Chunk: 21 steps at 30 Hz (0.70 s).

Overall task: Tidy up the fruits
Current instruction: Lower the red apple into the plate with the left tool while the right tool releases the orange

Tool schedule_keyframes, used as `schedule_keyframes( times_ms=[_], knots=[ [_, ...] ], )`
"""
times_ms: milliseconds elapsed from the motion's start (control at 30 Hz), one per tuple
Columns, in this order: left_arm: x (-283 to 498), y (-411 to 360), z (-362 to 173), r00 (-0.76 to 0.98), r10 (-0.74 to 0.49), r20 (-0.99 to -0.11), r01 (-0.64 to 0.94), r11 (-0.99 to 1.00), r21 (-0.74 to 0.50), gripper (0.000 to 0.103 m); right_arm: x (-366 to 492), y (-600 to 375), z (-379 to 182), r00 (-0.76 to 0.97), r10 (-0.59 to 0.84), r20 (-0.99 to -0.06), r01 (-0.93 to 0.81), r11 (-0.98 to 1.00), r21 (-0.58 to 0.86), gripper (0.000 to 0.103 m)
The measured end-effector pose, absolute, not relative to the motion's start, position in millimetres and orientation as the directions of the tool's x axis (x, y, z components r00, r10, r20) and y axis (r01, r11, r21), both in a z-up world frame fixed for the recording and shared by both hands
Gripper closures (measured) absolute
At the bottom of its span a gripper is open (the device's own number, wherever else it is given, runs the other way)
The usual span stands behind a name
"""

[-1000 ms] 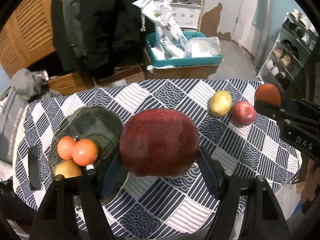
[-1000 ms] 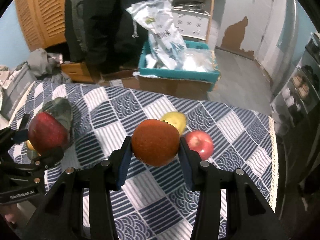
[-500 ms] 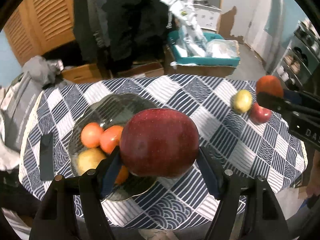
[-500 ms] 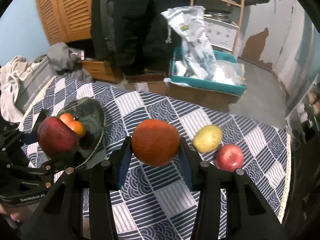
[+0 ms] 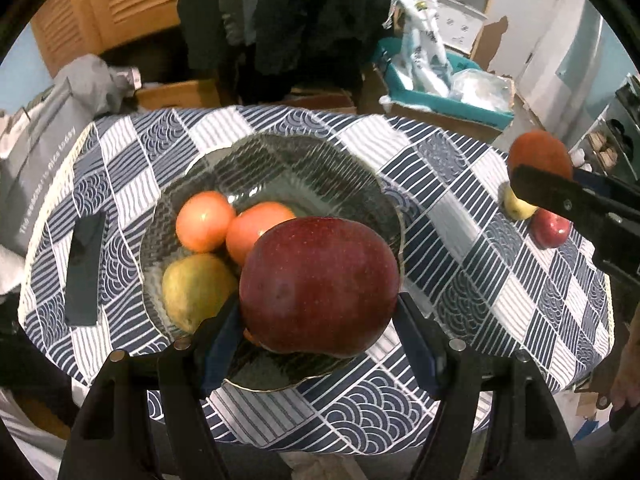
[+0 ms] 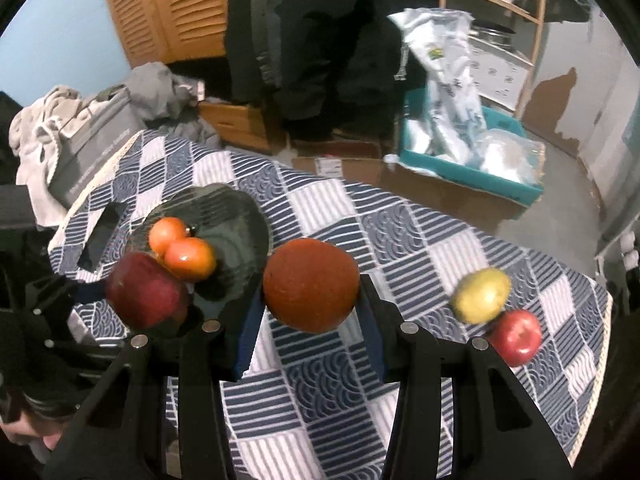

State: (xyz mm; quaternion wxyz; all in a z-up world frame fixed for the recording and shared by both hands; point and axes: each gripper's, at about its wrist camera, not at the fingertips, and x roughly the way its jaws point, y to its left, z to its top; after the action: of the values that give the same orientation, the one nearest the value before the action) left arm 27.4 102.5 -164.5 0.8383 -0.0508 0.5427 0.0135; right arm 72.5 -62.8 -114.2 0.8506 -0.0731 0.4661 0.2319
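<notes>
Tablecloth (image 5: 452, 216): navy & white checks w/ wave and stripe patterns. Bowl (image 5: 288, 168): dark smoky glass, ribbed. In it, two orange-red fruits (image 5: 204, 220) and a yellow-green one (image 5: 196, 288). Big apple (image 5: 320, 284): deep red, fine pale specks. Round fruit (image 6: 310, 284): rusty orange-brown. On the cloth, a yellow-green fruit (image 6: 480, 294), blurred, poss. a pear, and a small bright-red apple (image 6: 518, 336). Flat slab (image 5: 84, 268) on the cloth: black.

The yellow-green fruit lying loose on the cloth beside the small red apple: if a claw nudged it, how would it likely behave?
The yellow-green fruit looks rounded and slightly oval, so it would probably roll, likely with a wobble. The small red apple appears to touch it, so a push that way may shift both. The tablecloth is flat with no rim, so it might reach the edge.
</notes>
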Motion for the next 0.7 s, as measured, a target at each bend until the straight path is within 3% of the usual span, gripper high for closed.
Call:
schedule_keyframes(
  times_ms=[700],
  knots=[
    [36.1, 119.1, -201.6, 0.343, -0.053, -0.938, -0.121, 0.988, -0.100, 0.027, 95.0, -5.2, -175.6, 0.304, 0.361, -0.882, -0.526, 0.835, 0.160, 0.058]
  ],
)
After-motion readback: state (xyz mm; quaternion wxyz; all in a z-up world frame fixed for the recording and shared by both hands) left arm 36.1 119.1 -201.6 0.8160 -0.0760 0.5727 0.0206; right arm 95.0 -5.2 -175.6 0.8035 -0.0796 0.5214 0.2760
